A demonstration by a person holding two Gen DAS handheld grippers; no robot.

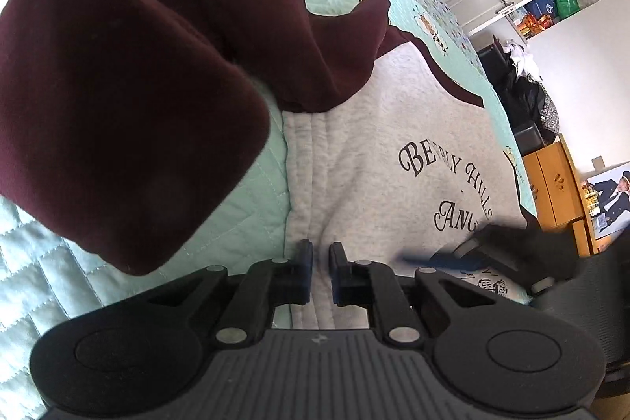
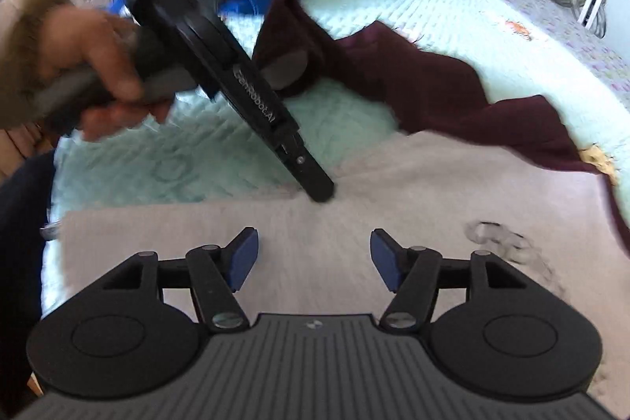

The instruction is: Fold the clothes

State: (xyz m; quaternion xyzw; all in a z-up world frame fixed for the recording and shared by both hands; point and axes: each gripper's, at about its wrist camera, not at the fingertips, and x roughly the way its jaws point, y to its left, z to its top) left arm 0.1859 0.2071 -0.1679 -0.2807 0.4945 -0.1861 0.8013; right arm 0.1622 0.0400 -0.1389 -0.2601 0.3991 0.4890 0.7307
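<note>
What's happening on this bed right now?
A person with a gripper in each hand is folding a grey sweatshirt with maroon sleeves on a mint quilted bedspread. The left gripper is shut on the sweatshirt's grey fabric. The right gripper hovers open above the grey body, holding nothing.

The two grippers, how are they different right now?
The left gripper has its fingers pinched nearly together on the grey sweatshirt; the right gripper has its fingers spread apart and holds nothing. Both are black with blue pads and point down at the sweatshirt.
</note>
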